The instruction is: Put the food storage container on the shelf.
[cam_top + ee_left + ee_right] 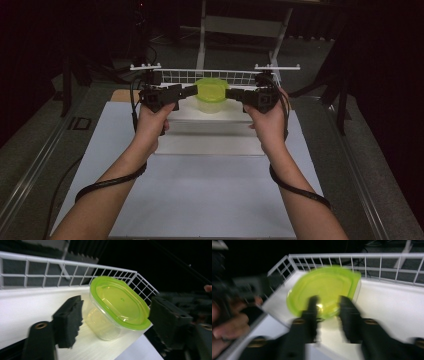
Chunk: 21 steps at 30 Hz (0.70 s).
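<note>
Lime-green plastic caps a clear, rounded tub (210, 95) sitting on a white shelf (210, 116) before a wire rack (215, 75), upper centre of the high view. Both forearms reach up from the bottom edge, hands level. The left gripper (187, 91) and right gripper (231, 93) point inward at the tub's sides, jaws parted, gripping nothing.

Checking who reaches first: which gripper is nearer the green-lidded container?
Left, narrowly. The left gripper nearly touches the container's left side; the right gripper sits just off its right side.
</note>
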### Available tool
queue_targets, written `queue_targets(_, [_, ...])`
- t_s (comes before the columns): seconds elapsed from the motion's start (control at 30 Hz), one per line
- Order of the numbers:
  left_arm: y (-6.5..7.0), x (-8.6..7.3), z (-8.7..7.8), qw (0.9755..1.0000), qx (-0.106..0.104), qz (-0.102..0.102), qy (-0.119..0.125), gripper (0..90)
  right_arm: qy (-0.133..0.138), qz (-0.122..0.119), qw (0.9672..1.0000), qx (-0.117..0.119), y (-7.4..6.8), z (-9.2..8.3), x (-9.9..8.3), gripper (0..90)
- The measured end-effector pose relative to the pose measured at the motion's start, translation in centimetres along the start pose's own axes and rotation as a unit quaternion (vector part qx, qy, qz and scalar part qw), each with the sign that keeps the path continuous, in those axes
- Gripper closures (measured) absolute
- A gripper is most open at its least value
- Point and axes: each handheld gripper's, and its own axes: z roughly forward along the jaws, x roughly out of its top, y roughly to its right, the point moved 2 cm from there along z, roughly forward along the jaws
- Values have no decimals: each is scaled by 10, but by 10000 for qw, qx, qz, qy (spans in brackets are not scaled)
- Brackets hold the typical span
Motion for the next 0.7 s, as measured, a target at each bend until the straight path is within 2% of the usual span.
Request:
queue_targets(0.03, [1,-2,-3,9999,22,70,68,242,-33,-11,10000,43,-2,0,-5,896])
queue_targets(0.1, [4,-7,-10,9992,-3,306,252,145,-119,-59,9999,90,-5,2,-14,899])
queue_targets(0.17, [8,-14,-17,9977,-41,471,488,136,-109,-47,9998,158,-7,5,-23,900])
queue_targets(0.2, [11,-19,-19,9969,-77,585,524,87,-90,-31,9998,177,-8,7,-27,899])
queue_targets(0.23, [13,-23,-21,9958,-109,755,515,16,-75,-12,9998,195,-8,10,-30,900])
queue_targets(0.3, [19,-33,-26,9920,94,1121,578,11,-60,62,9997,233,-8,16,-37,899])
queue_targets(0.37, [24,-44,-31,9885,174,1350,652,11,-77,54,9998,187,-8,22,-41,900])
queue_targets(0.43, [27,-55,-35,9870,210,1441,679,12,-128,78,9997,200,-9,28,-43,900])
queue_targets(0.6, [25,-81,-41,9892,5,1366,538,12,-208,8,9997,152,-15,40,-44,900])
queue_targets(0.7, [24,-92,-43,9885,20,1429,499,12,-239,22,9996,157,-16,45,-41,900])
